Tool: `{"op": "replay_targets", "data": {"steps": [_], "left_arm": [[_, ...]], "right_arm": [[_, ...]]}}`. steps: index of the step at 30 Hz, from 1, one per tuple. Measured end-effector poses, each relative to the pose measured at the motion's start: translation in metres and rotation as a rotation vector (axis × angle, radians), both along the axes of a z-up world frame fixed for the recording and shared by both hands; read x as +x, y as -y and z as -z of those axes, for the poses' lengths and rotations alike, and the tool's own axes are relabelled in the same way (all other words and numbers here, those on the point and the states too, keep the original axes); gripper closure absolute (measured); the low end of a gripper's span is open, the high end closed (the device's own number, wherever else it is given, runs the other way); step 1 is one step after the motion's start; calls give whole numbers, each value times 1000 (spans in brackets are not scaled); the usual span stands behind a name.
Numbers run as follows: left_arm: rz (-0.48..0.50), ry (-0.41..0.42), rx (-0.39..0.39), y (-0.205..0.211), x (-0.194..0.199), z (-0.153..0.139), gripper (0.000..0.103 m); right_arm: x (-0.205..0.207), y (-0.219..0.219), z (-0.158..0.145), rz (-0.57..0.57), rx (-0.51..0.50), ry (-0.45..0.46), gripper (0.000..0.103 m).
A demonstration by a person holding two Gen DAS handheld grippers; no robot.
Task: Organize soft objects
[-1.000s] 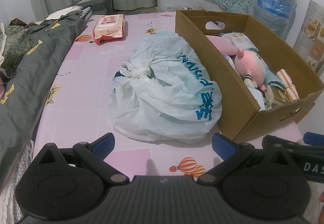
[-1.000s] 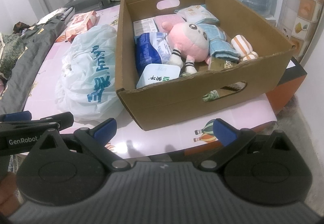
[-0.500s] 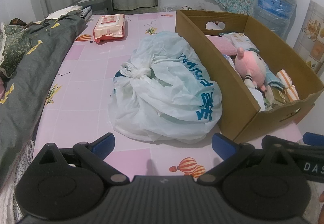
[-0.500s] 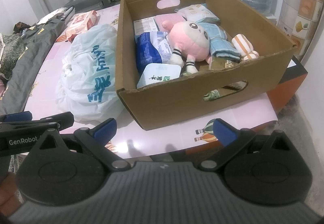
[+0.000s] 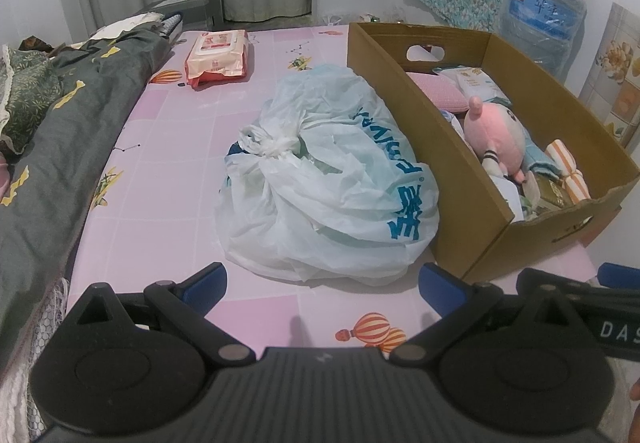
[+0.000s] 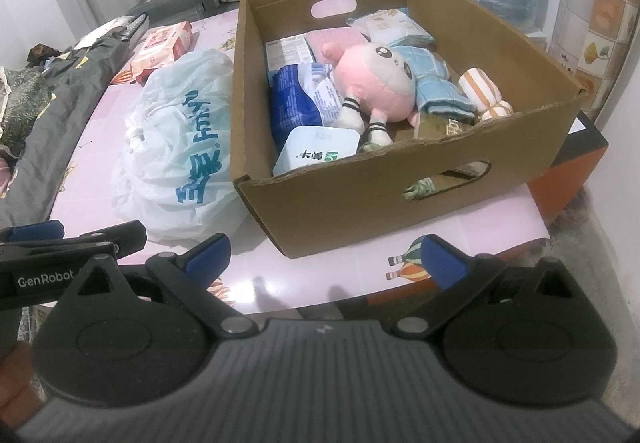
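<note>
Pink plush toy (image 6: 374, 85) unmoved mid-frame in brown cardboard box (image 6: 400, 183), knotted white plastic bag (image 5: 332, 179) left; both jaws apart, idle.

Dim, even indoor light; soft shadows are cast. Edges are bent by fisheye distortion, corners darkened.

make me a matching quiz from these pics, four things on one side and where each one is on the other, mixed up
Things:
1. plush toy
2. plastic bag
3. wipes pack
4. grey blanket

Places:
A. far end of the table, lying by itself
B. along the table's left edge
C. inside the cardboard box
D. on the table, against the box's left wall

Pairs: 1-C, 2-D, 3-A, 4-B
</note>
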State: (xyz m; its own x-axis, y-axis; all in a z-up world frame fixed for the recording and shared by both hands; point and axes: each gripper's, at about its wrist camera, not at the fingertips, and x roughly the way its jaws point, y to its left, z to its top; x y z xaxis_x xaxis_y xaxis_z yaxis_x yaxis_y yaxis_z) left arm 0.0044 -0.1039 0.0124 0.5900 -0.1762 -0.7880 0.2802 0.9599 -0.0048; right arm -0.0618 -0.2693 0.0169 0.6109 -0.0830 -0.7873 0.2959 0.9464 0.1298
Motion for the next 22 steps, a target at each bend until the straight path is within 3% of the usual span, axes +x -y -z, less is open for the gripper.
{"op": "replay_targets", "data": {"steps": [22], "left_arm": [[-8,-14,-4,0,0,0,1]], "right_arm": [[0,0,4,3,11,-5,1]]}}
